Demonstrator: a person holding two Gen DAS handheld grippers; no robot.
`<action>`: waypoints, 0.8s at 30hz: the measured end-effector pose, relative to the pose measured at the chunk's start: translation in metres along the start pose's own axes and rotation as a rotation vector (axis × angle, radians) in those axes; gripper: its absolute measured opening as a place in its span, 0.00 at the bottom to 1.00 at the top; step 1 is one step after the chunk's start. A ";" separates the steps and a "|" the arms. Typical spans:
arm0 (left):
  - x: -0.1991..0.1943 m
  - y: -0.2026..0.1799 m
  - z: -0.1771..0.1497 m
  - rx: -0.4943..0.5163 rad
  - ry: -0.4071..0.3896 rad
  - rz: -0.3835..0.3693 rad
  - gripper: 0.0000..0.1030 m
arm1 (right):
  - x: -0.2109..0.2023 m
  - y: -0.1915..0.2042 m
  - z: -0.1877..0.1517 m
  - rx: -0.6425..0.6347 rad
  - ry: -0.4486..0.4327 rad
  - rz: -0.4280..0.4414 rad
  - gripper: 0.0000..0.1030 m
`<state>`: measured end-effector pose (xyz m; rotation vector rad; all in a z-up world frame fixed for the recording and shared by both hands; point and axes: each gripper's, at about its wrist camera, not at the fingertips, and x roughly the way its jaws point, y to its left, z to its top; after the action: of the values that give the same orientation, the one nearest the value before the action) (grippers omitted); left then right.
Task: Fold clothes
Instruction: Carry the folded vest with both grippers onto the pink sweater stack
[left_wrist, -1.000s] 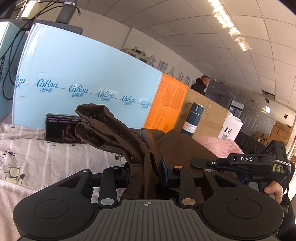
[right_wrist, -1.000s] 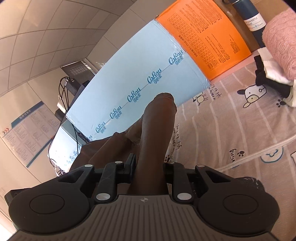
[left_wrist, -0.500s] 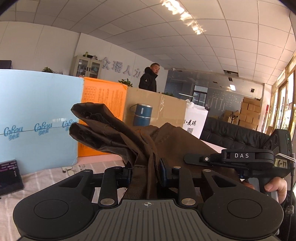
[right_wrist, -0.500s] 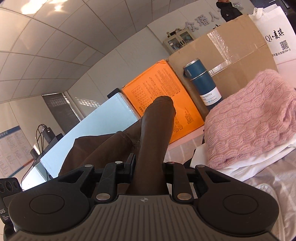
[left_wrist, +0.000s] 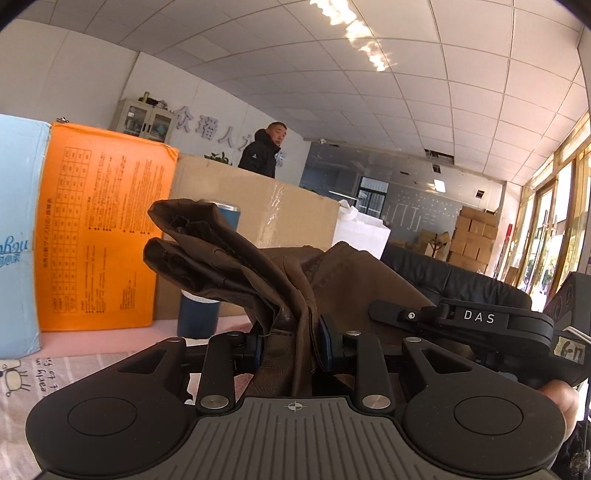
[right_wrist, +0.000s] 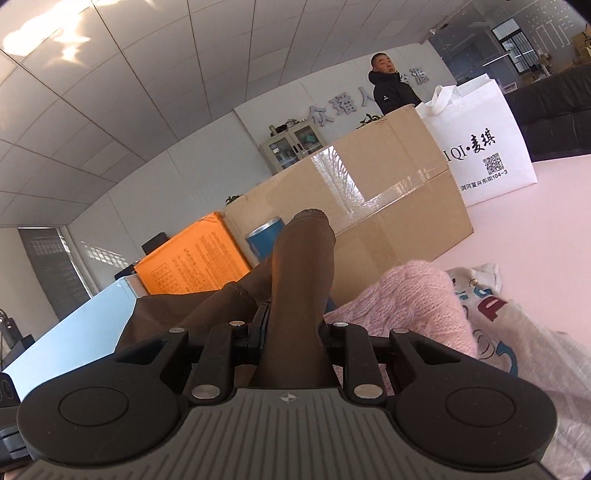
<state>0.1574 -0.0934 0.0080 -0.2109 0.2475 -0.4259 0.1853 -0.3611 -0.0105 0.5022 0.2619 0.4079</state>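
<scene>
My left gripper (left_wrist: 290, 341) is clamped on a bunched fold of the brown garment (left_wrist: 236, 254); the cloth rises from frame centre toward upper left. My right gripper (right_wrist: 293, 330) is likewise closed on the same brown garment, a rolled edge standing up at centre. Pink knit sweater (right_wrist: 417, 299) lies right of centre. Blue bottle (right_wrist: 264, 240), orange box (left_wrist: 107, 236) and cardboard box (right_wrist: 369, 199) stand behind.

The brown garment (left_wrist: 280, 280) covers most of the blue flask (left_wrist: 197, 314) and hides both grippers' pads. The blue box (left_wrist: 16, 236) is cut off at the left edge, and the orange box (left_wrist: 107, 236) print is too small to read.
</scene>
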 end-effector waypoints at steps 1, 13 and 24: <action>0.005 0.001 -0.002 -0.001 0.002 0.006 0.26 | 0.004 -0.004 0.000 -0.005 -0.001 -0.012 0.19; 0.064 0.008 -0.024 -0.009 0.032 0.074 0.29 | 0.032 -0.068 -0.005 0.067 -0.038 -0.145 0.21; 0.084 0.004 -0.037 0.095 0.163 0.289 0.90 | 0.051 -0.073 -0.022 0.008 0.009 -0.300 0.48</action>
<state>0.2222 -0.1317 -0.0440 -0.0453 0.4109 -0.1670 0.2463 -0.3880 -0.0739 0.4603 0.3423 0.1172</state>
